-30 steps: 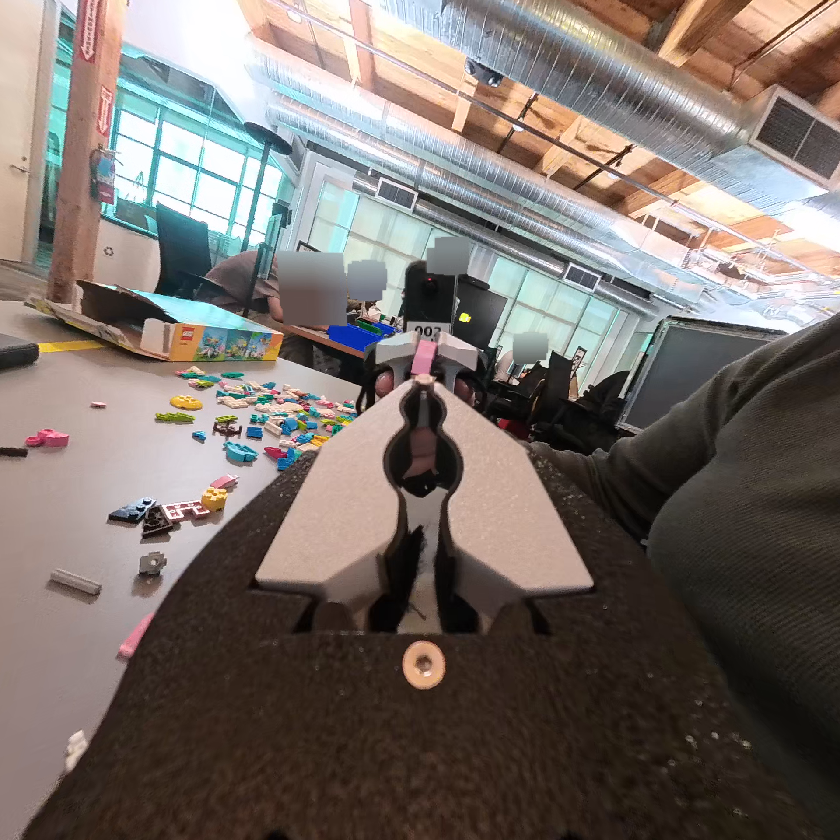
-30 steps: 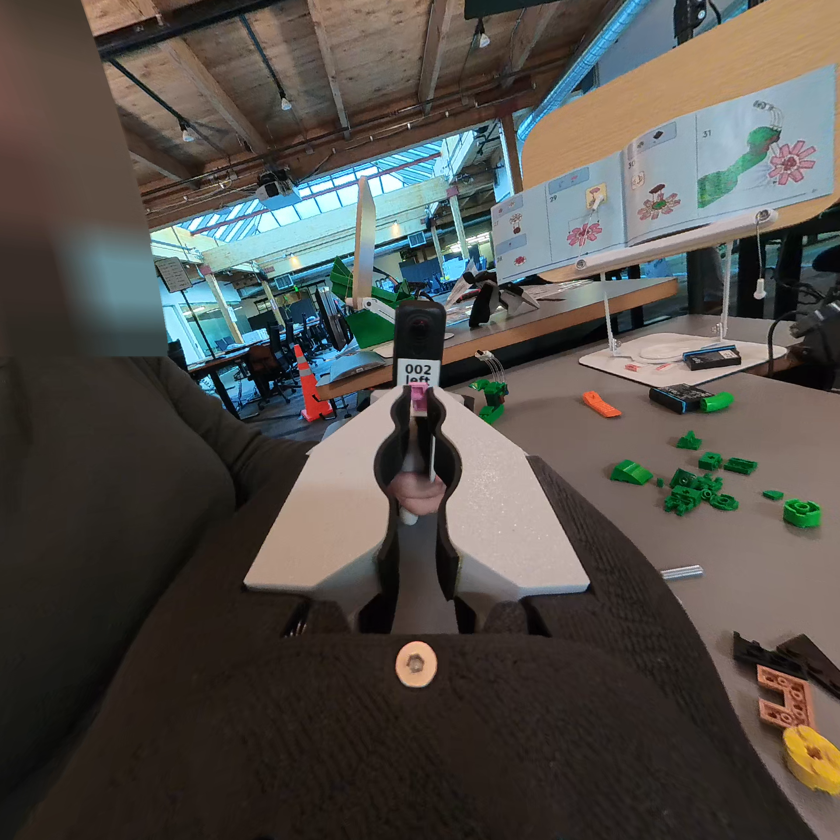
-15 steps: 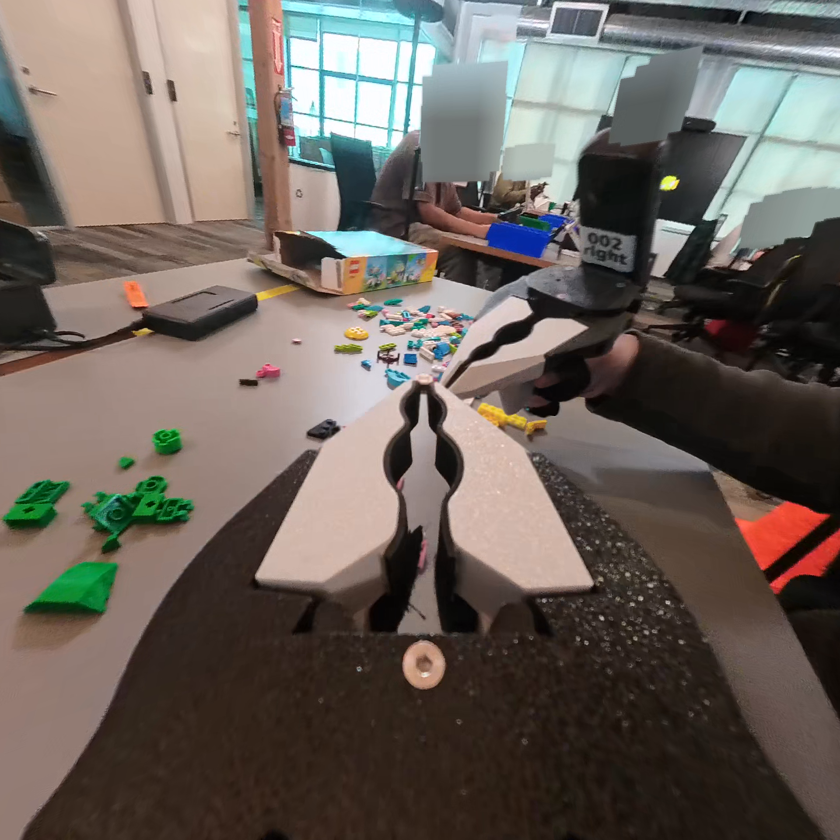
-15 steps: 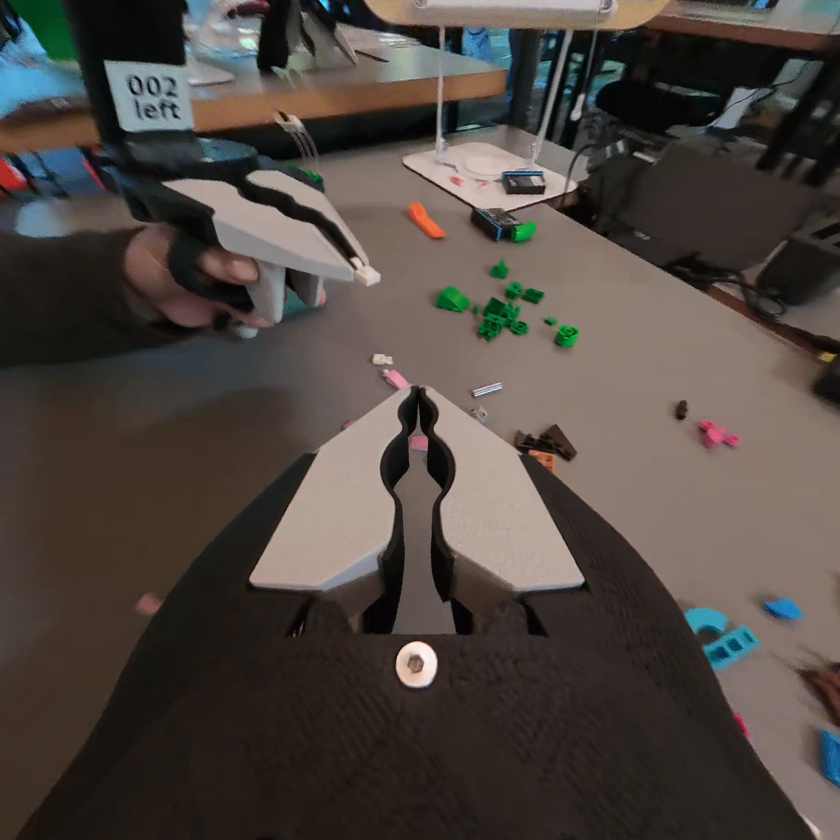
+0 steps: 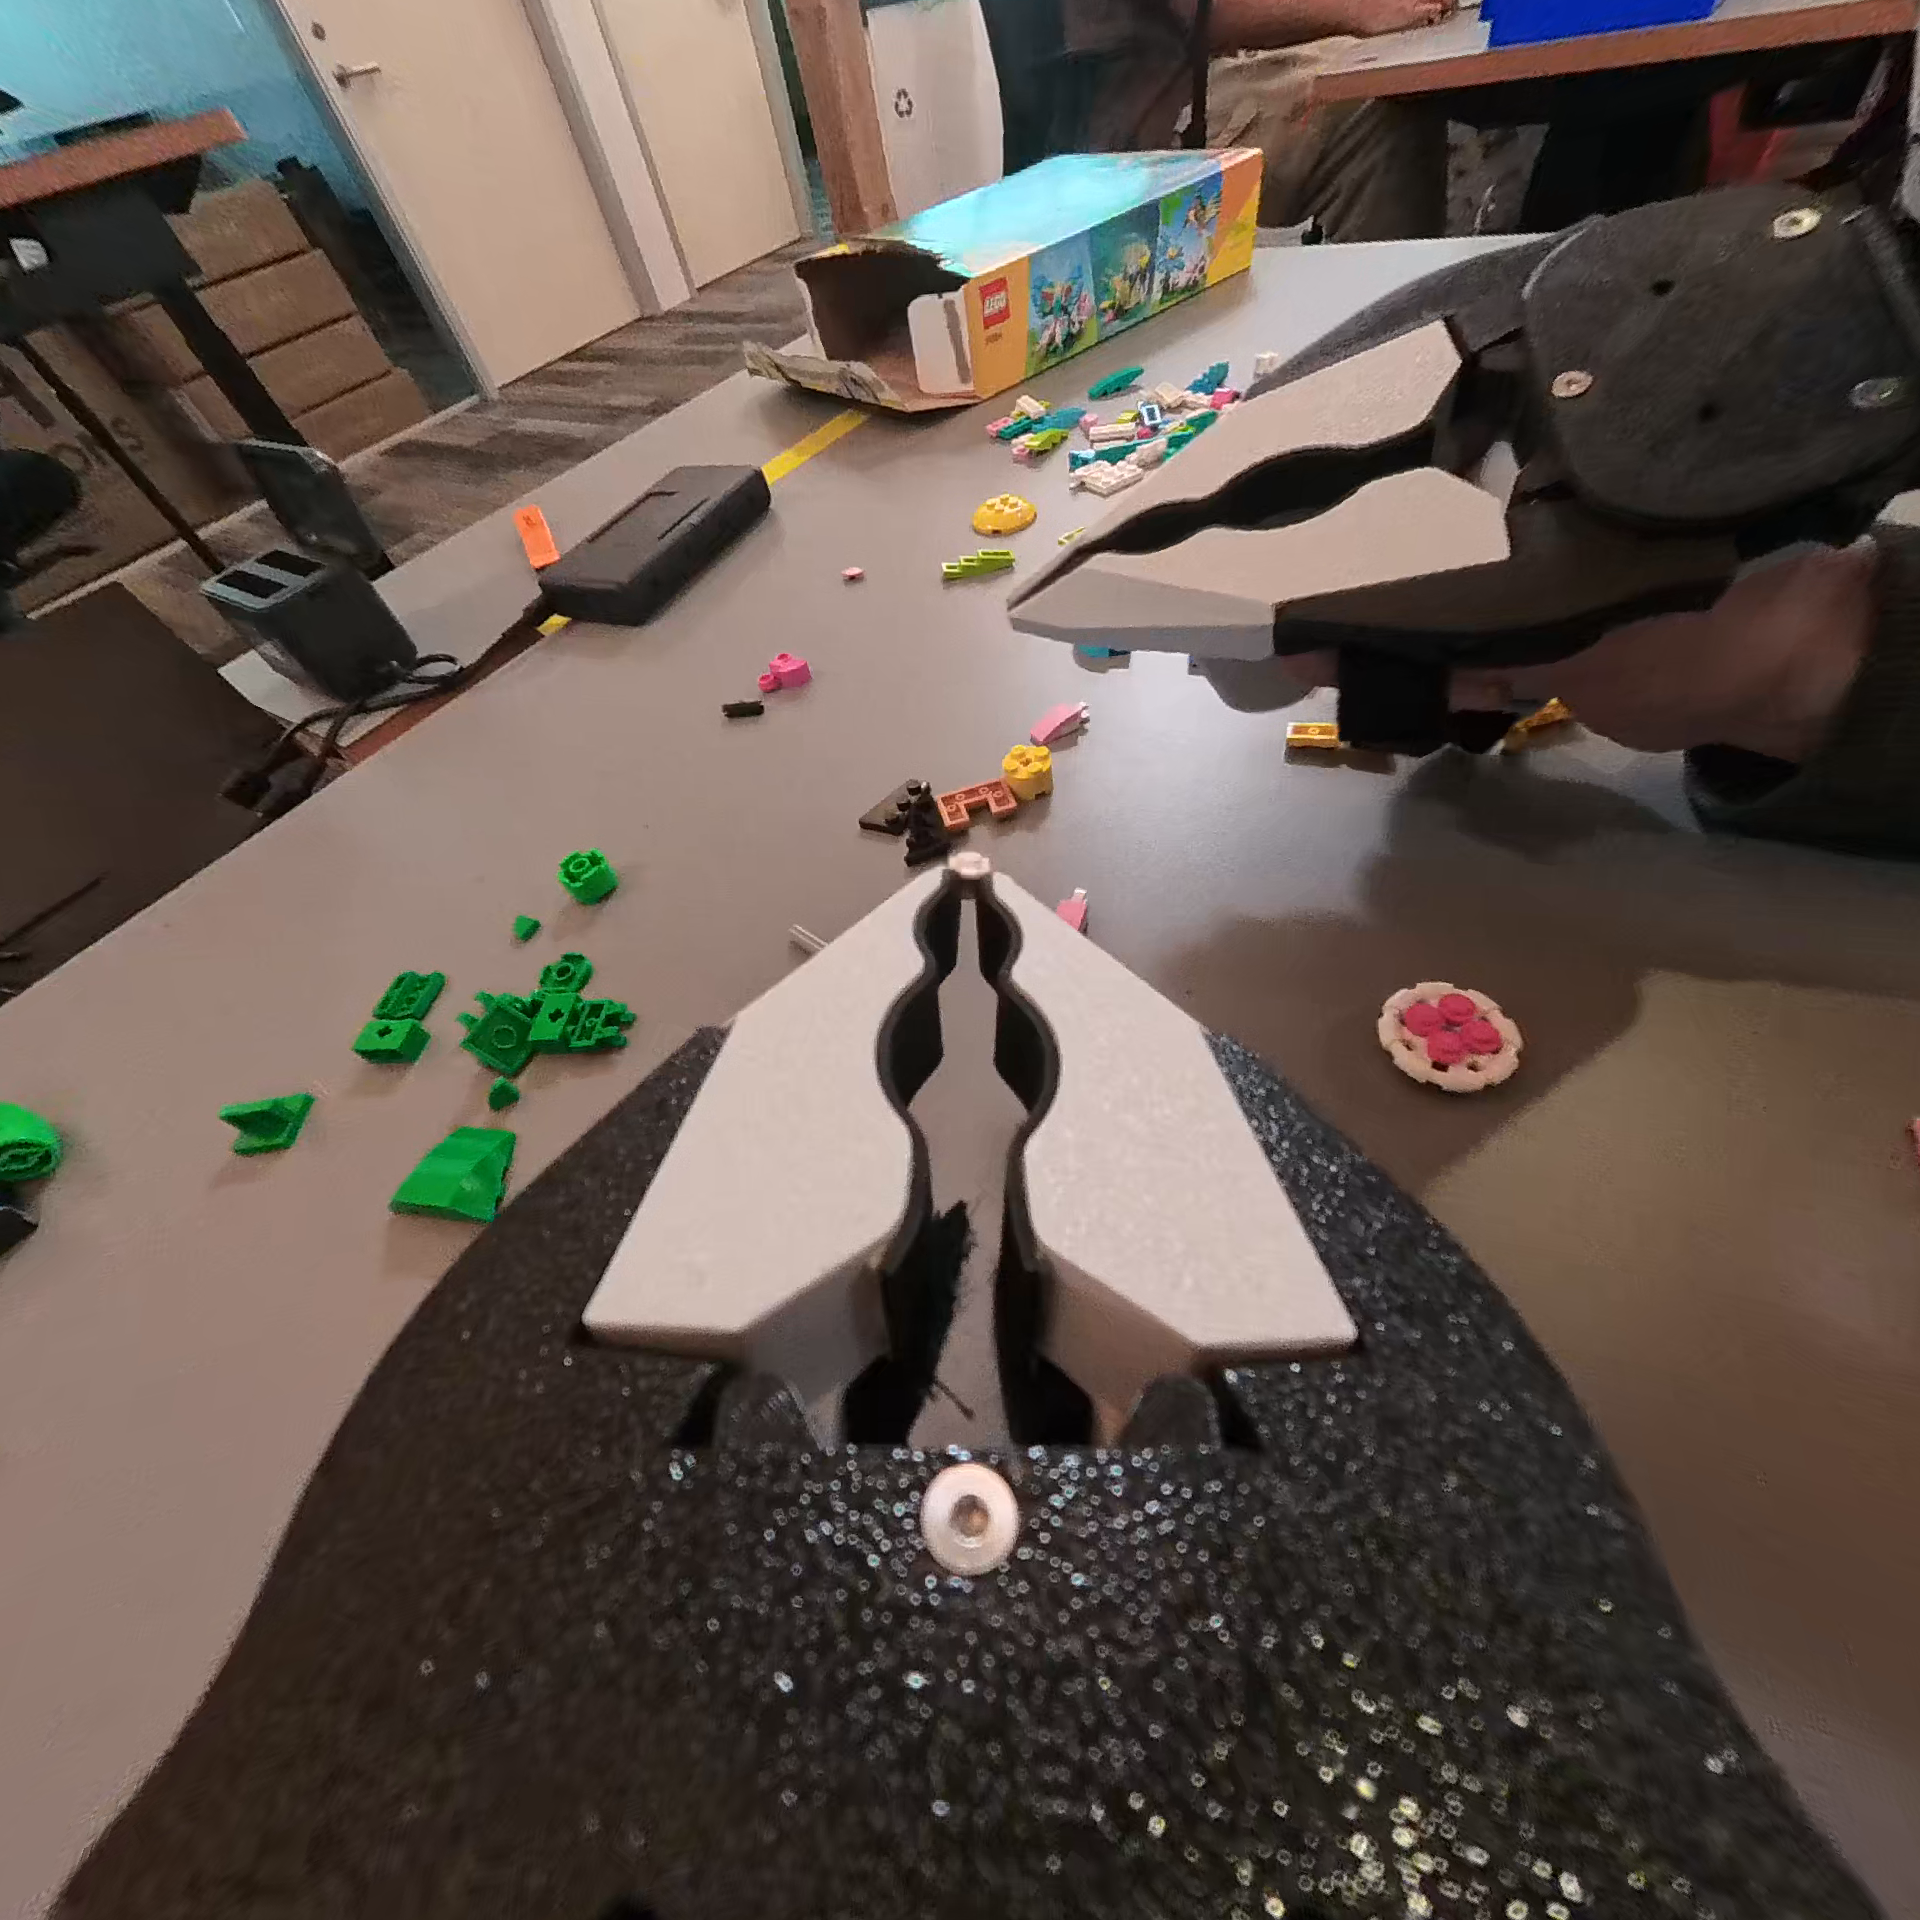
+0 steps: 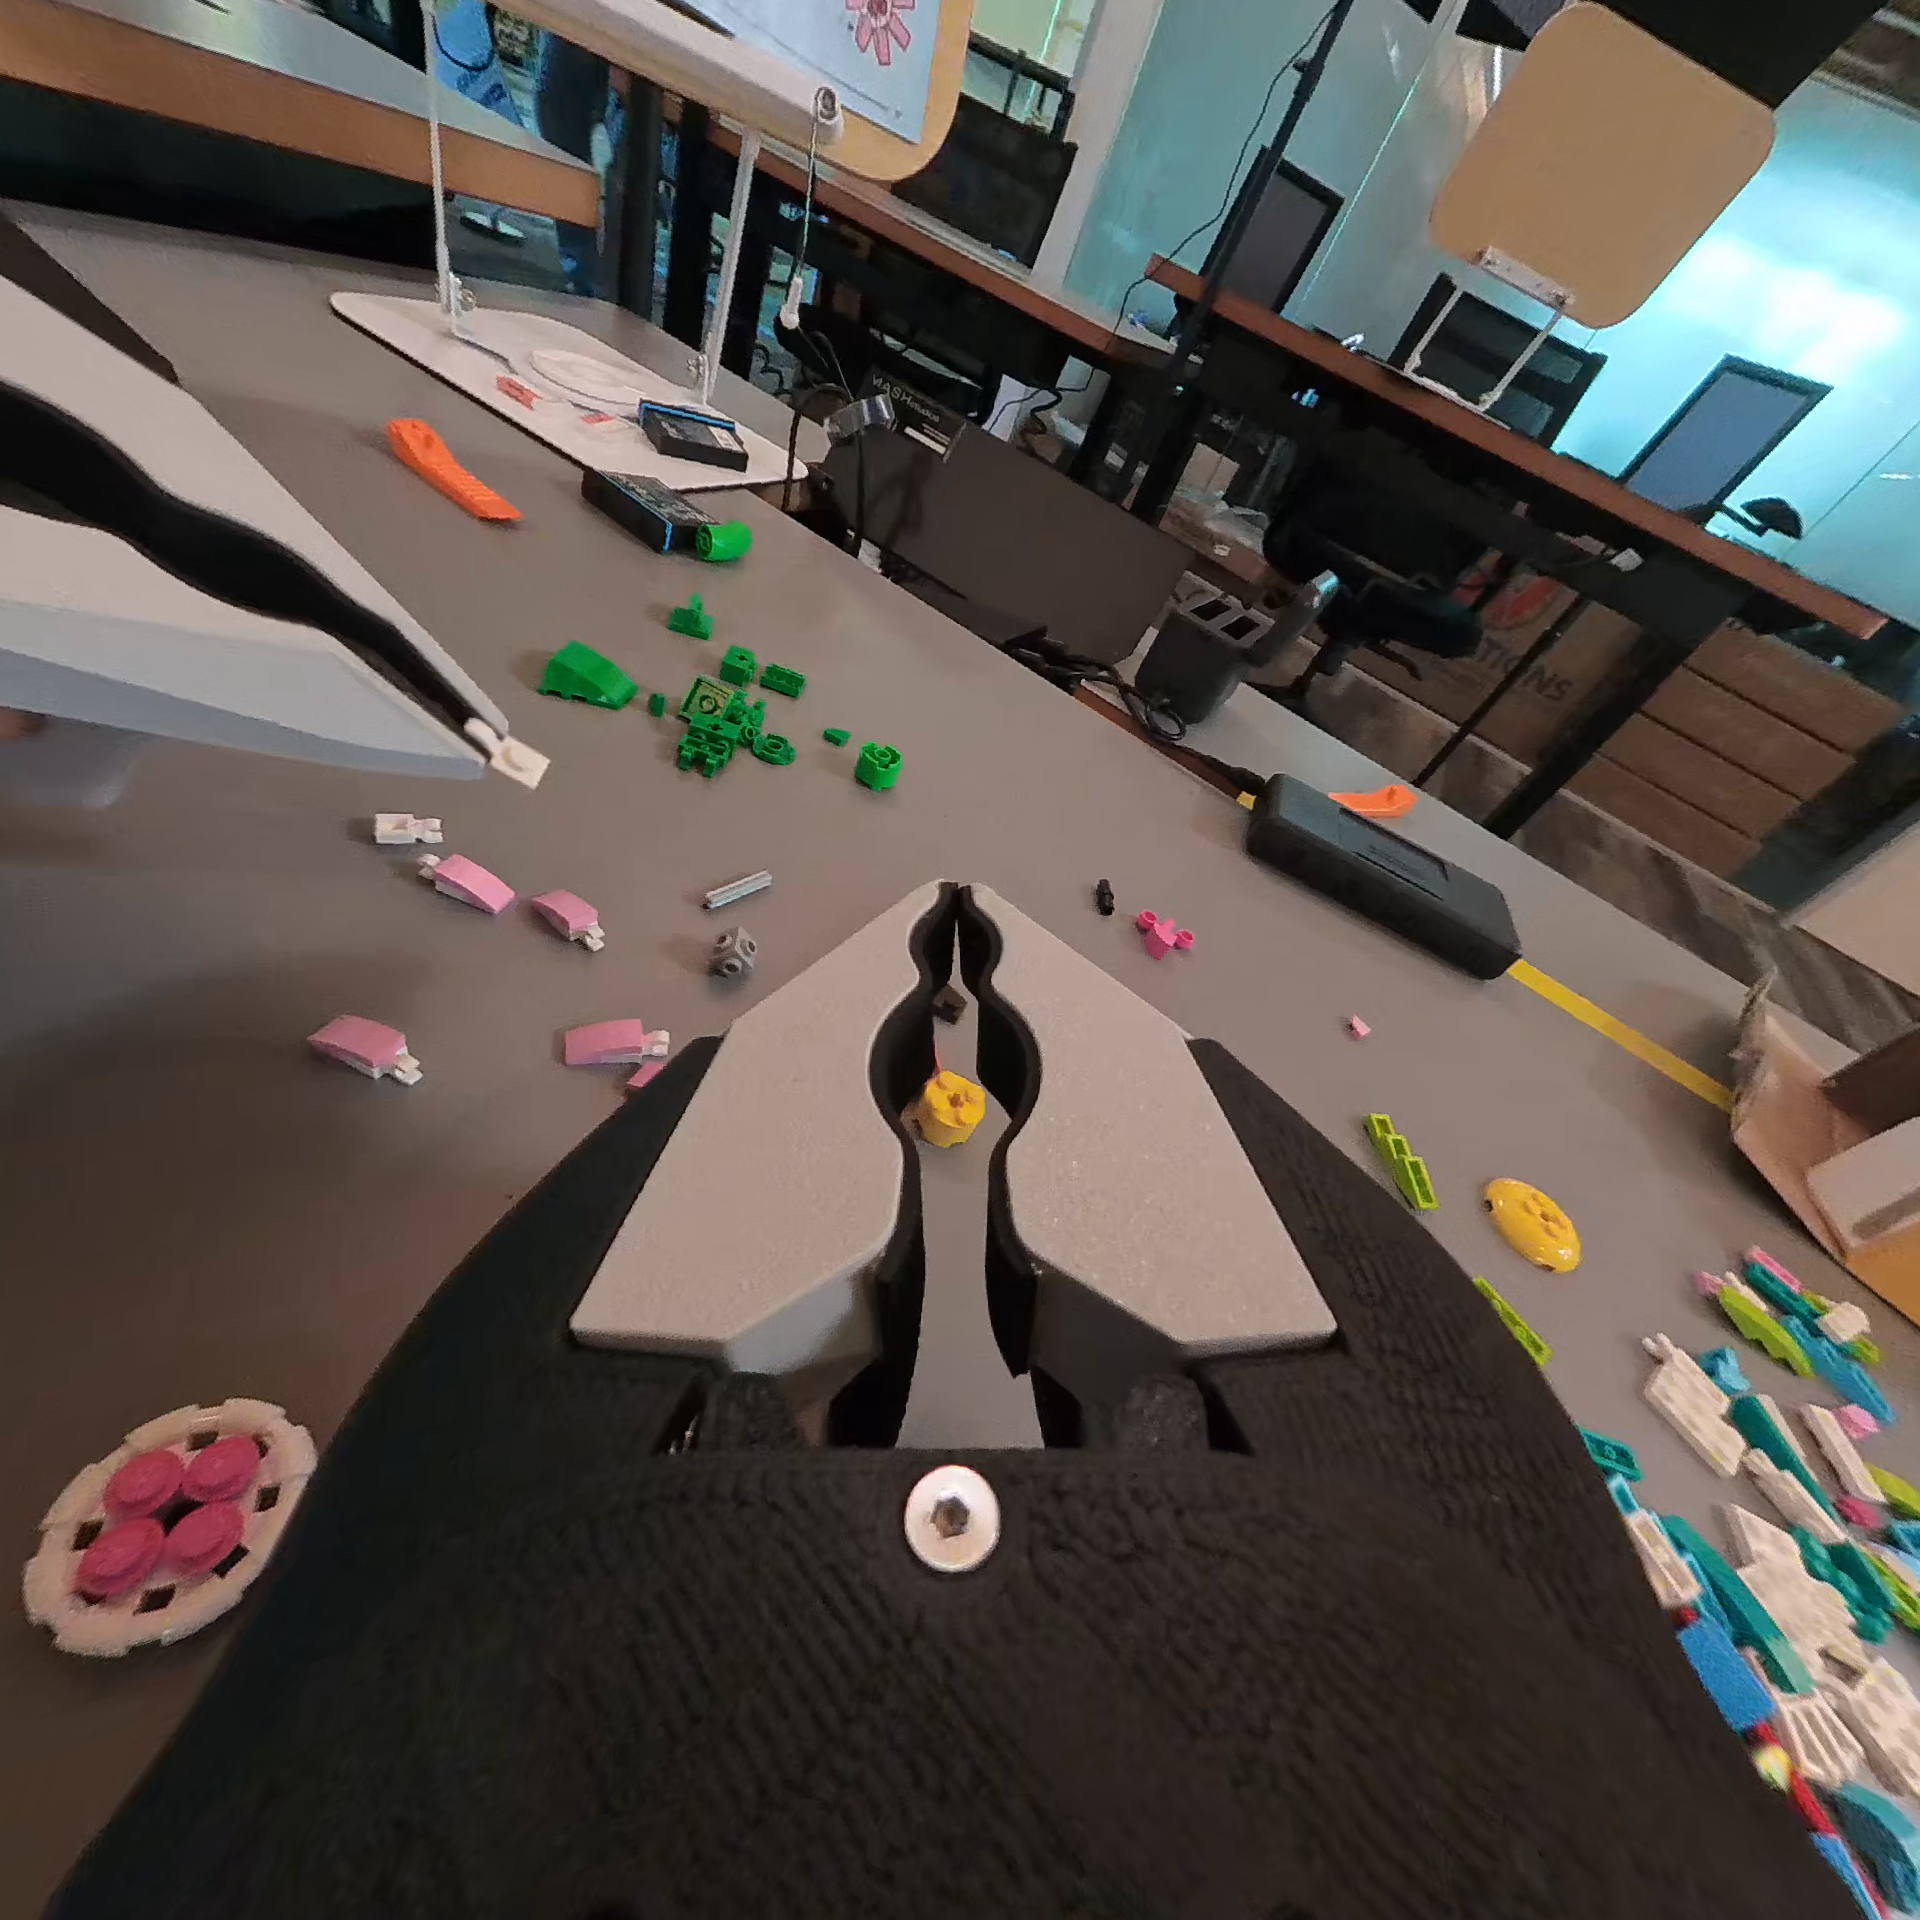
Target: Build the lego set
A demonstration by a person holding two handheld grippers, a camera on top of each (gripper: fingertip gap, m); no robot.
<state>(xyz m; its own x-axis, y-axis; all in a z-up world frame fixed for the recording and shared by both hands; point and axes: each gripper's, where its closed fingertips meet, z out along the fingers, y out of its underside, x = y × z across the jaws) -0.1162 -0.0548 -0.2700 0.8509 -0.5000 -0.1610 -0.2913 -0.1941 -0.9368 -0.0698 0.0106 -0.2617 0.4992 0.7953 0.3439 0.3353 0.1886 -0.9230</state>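
Your left hand-held gripper [image 5: 968,868] is closed on a small white piece [image 6: 516,762] — it sticks out past the tips, above the bench [image 5: 1299,935] and clear of it. Your right hand-held gripper [image 6: 953,891] has its tips pressed together with nothing between them; it hangs over the middle of the bench, and through the gap behind its tips you can see a yellow round brick [image 6: 948,1110] lying underneath.

The round white disc with four magenta studs [image 5: 1449,1036] sits on the bench, just right of your left hand-held gripper and toward the near edge. Pink petals [image 6: 470,883] lie scattered below the white piece, green parts [image 5: 520,1023] cluster toward the left side, and the mixed pile [image 5: 1122,436] lies by the torn box [image 5: 1039,270] at the far edge. A brown bracket [image 5: 977,802] lies just ahead of the left tips.
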